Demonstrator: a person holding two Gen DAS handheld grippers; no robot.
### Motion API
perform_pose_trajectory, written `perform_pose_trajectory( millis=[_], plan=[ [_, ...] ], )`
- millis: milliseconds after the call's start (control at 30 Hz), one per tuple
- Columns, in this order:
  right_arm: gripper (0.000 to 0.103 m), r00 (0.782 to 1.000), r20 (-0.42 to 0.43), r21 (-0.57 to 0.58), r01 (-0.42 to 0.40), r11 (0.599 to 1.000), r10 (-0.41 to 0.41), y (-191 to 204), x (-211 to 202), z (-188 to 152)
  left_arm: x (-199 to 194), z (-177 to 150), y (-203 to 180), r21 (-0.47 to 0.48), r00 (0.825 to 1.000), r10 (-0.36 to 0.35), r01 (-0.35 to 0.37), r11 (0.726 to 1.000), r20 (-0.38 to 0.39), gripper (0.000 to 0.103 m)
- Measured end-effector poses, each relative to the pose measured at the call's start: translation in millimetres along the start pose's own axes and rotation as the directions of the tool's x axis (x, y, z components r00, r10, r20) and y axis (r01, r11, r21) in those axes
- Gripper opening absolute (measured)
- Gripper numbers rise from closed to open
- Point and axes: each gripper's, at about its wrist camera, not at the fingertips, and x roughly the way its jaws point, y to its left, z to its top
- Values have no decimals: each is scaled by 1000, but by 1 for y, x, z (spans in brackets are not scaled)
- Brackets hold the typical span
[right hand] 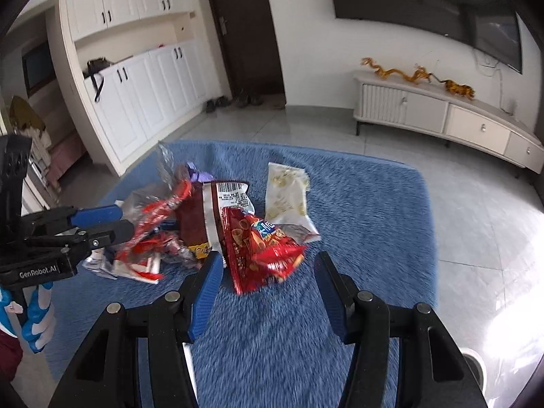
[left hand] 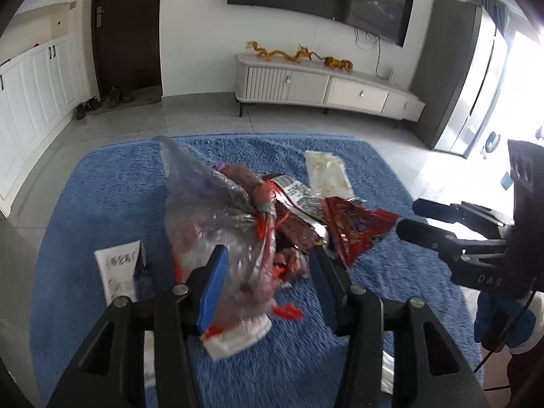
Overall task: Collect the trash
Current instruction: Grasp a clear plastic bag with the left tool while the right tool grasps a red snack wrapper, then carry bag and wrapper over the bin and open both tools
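Two grippers hover over the wrapper pile on the blue rug (right hand: pixel 357 210). Left gripper (left hand: pixel 268 272), fingers partly open, straddles the clear plastic bag (left hand: pixel 210 210); whether it grips is unclear. Right gripper (right hand: pixel 268 282), fingers apart and empty, is just short of the red snack bag (right hand: pixel 261 251).

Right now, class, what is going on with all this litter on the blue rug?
A person holds a two-finger gripper in each hand over a blue rug strewn with snack wrappers. The left gripper has its jaws apart around a crumpled clear plastic bag, though whether the pads press it is unclear. The right gripper is open, nearing a red snack bag. A pale yellow wrapper lies farther back, untouched.
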Motion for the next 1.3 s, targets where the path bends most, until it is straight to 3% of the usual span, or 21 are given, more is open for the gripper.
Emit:
perform_pose_trajectory(
  millis=[100,233,367,533,733,967,1133,1300],
  plan=[
    [53,1000,-12,-33,-4,999,4,3,19,7,16,1,7,-15,1000,4,-4,1000,-19,44],
    [51,999,-38,-80,-7,997,4,9,36,10,19,1,10,-25,1000,-14,14,1000,-20,22],
    [24,996,-88,-118,2,993,-13,14,50,3,15,-5,12,-28,999,-28,27,999,-27,10],
    [8,993,-118,-126,4,992,-18,17,42,-15,-3,-11,17,-66,999,-48,48,997,-3,4],
    [7,998,-64,-110,-5,994,-3,21,-1,-22,-44,-11,19,-106,997,-52,58,993,56,3],
    [7,1000,17,-111,-1,994,3,30,-59,-17,-102,-12,1,-85,991,-35,47,995,132,3],
    [7,997,74,-101,36,994,-29,21,-102,-25,-137,-10,-34,-31,983,-58,64,997,176,3],
    [7,990,105,-49,96,994,-91,-7,-139,-42,-140,-9,-88,38,978,-133,128,991,162,3]
  ],
)
